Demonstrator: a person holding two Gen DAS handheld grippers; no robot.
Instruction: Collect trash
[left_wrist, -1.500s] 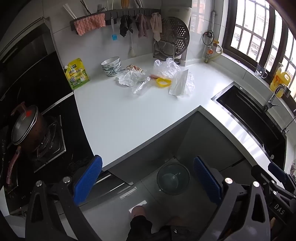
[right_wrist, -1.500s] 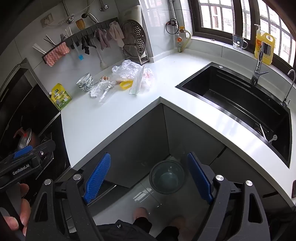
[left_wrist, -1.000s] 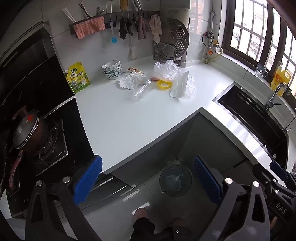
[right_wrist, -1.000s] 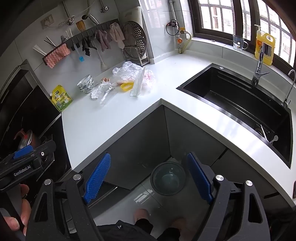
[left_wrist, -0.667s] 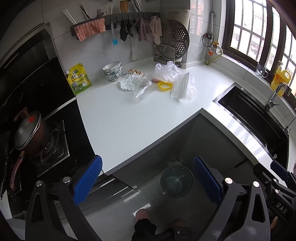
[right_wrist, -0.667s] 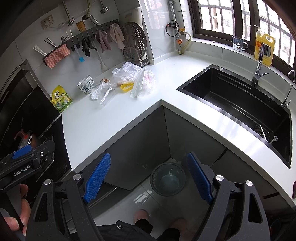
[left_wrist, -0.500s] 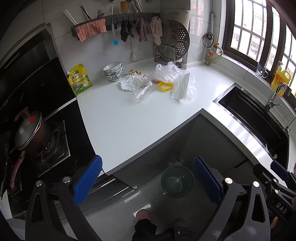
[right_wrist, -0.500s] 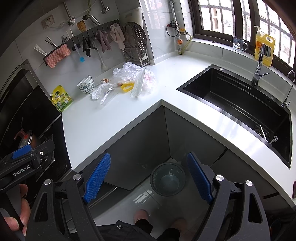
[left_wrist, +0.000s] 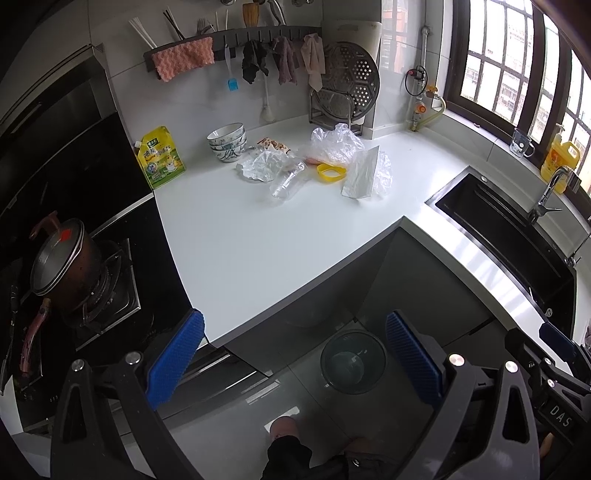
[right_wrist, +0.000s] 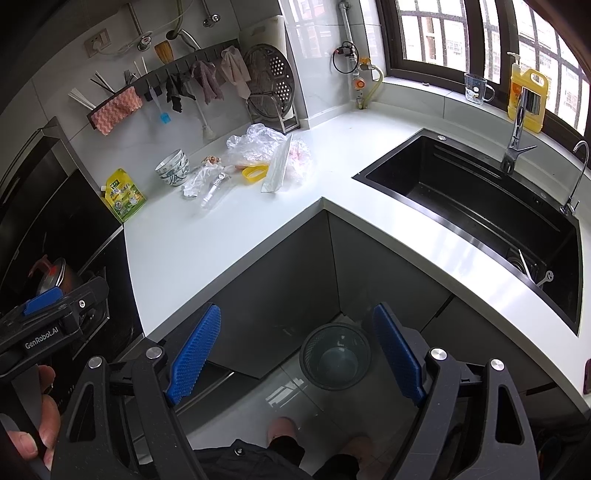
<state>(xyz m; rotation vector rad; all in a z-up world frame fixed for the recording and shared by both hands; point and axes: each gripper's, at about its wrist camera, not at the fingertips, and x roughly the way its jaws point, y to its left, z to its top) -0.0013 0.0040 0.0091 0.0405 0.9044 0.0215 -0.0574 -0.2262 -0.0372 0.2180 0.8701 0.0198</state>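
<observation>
Trash lies at the back of the white counter (left_wrist: 251, 236): a crumpled clear bag (left_wrist: 260, 166), a clear plastic cup (left_wrist: 288, 181) on its side, a big clear bag (left_wrist: 334, 144), a yellow ring (left_wrist: 330, 172), a foil pouch (left_wrist: 364, 179) and a snack wrapper (left_wrist: 272, 144). The same pile shows in the right wrist view: cup (right_wrist: 213, 189), pouch (right_wrist: 279, 166). A round bin (left_wrist: 352, 362) (right_wrist: 335, 356) stands on the floor in the counter's corner. My left gripper (left_wrist: 293, 360) and right gripper (right_wrist: 295, 347) hang open and hold nothing, well short of the trash and high above the bin.
Stacked bowls (left_wrist: 226, 142) and a yellow-green refill pouch (left_wrist: 159, 157) stand near the wall. A pot (left_wrist: 61, 262) sits on the stove at left. The black sink (right_wrist: 476, 206) with its tap lies at right. The person's feet (right_wrist: 280, 424) show below.
Both views have shifted slightly, the counter and trash sitting a little lower in the left wrist view. Both grippers stay open and nothing on the counter has moved.
</observation>
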